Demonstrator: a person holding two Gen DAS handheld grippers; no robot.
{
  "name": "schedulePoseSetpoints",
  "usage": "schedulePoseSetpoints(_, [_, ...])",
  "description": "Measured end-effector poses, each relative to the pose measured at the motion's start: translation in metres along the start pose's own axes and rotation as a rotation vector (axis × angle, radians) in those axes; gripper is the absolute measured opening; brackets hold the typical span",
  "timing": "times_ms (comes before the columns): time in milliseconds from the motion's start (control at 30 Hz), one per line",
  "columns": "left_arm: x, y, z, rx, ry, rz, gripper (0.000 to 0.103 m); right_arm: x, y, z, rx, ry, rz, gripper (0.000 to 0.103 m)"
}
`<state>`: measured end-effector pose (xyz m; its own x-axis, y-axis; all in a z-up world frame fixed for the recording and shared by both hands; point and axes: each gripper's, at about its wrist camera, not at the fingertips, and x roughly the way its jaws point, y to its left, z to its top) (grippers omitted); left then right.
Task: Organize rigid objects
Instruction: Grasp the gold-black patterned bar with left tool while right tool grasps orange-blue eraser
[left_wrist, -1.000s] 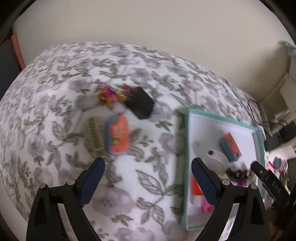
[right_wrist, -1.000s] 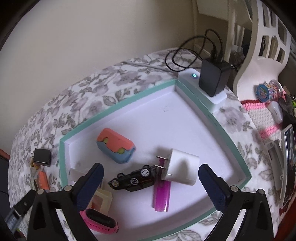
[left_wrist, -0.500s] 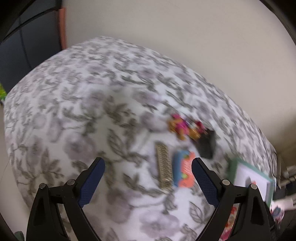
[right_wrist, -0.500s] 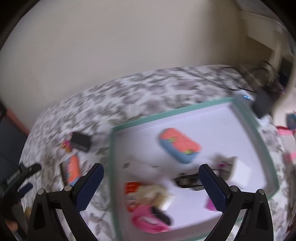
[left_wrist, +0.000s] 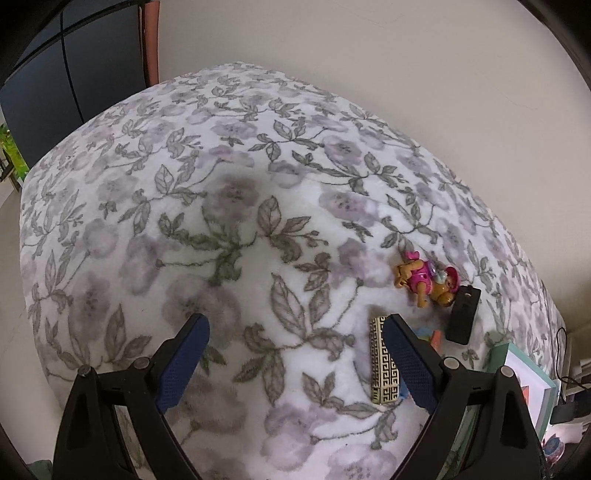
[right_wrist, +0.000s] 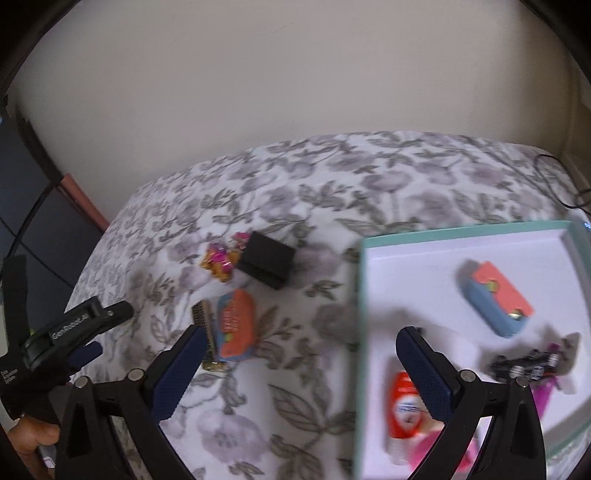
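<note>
Left gripper (left_wrist: 293, 363): wide apart, holds nothing.
Right gripper (right_wrist: 301, 373): same.
My worry: picture blurry; I might bump the tray (right_wrist: 360, 295) rim.

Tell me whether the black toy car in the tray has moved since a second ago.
Cannot tell: the black toy car lies near the orange-and-blue case as before; only the camera clearly swung.

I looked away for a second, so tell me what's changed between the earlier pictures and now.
Both grippers swung left, away from the tray. The right gripper, earlier over the tray's contents, now straddles its left edge facing the loose items on the blanket. The left gripper now faces mostly bare blanket. Nothing was grasped or released; both remain open and empty. The toy figure, black block, patterned bar and orange case stayed put.
</note>
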<state>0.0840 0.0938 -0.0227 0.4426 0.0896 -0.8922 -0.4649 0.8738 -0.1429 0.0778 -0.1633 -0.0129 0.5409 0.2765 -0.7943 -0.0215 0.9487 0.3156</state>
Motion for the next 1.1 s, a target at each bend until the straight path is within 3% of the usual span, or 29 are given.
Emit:
schedulePoseSetpoints(333, [0.03, 0.003, 0.01, -0.005, 0.056, 0.013, 0.095, 0.055, 0.047, -0.005, -0.147, 0.087, 0.004, 0.103])
schedulePoseSetpoints(567, [0.042, 0.001, 0.011, -0.001, 0.076, 0.009, 0.095, 0.089, 0.048, -0.01, -0.146, 0.137, -0.023, 0.103])
schedulePoseSetpoints(833, [0.048, -0.004, 0.01, 0.026, 0.112, 0.007, 0.095, 0.106, 0.056, -0.007, -0.173, 0.128, -0.058, 0.102])
schedulePoseSetpoints(933, [0.051, -0.006, 0.009, 0.03, 0.128, 0.002, 0.095, 0.106, 0.061, -0.007, -0.187, 0.116, -0.052, 0.096])
schedulePoseSetpoints(1100, [0.055, -0.008, 0.008, 0.032, 0.159, -0.015, 0.095, 0.102, 0.064, -0.005, -0.186, 0.103, -0.035, 0.069])
